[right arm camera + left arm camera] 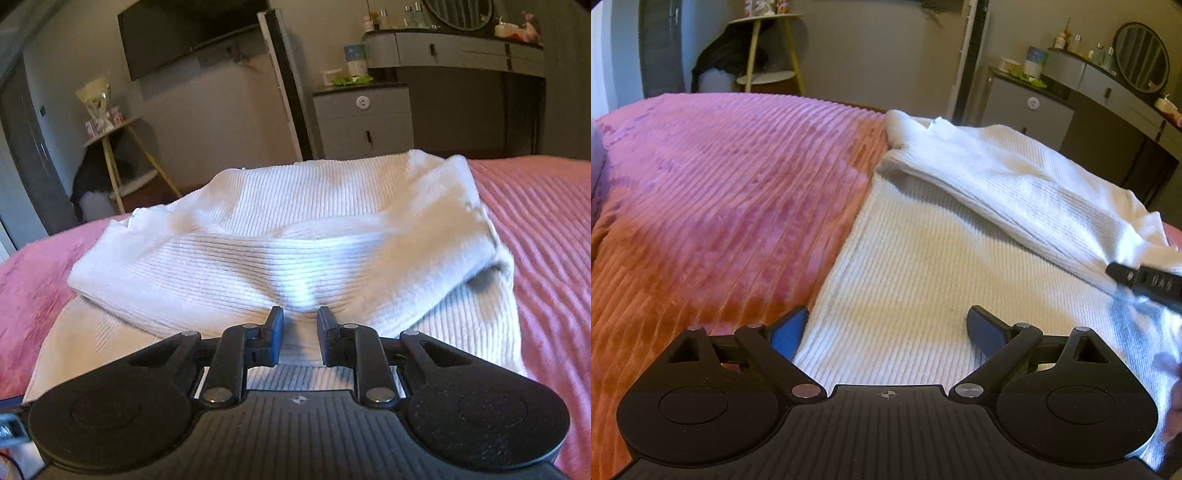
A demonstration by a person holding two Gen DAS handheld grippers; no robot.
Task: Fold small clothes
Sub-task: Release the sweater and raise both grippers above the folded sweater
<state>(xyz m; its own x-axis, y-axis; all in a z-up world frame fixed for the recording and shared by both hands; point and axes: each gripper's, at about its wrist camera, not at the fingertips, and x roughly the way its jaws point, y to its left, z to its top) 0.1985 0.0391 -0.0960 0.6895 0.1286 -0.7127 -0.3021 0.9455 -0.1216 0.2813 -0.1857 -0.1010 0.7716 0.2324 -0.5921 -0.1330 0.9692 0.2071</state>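
Left tongs [886, 326] gape above white garment [923, 258].

Both wrist views low, sharing white garment [960, 240]

Garment on the bedspread, with furniture behind the bed

The ribbed knit top [280, 258] lies on the bedspread [546, 229], a folded layer of it resting over its flat lower part. The left gripper [886, 328] hovers over the top's near left edge, one finger above the bedspread just beside that edge; the right gripper [300, 325] sits at the near edge of the top's folded layer, with fabric between its fingers. Behind the top, past the bed's far edge, stands a drawer cabinet [364, 122]; to the right of it is a vanity desk [454, 48] bearing a round mirror [458, 14], and well to the left of the top is a tiered side table [110, 147].
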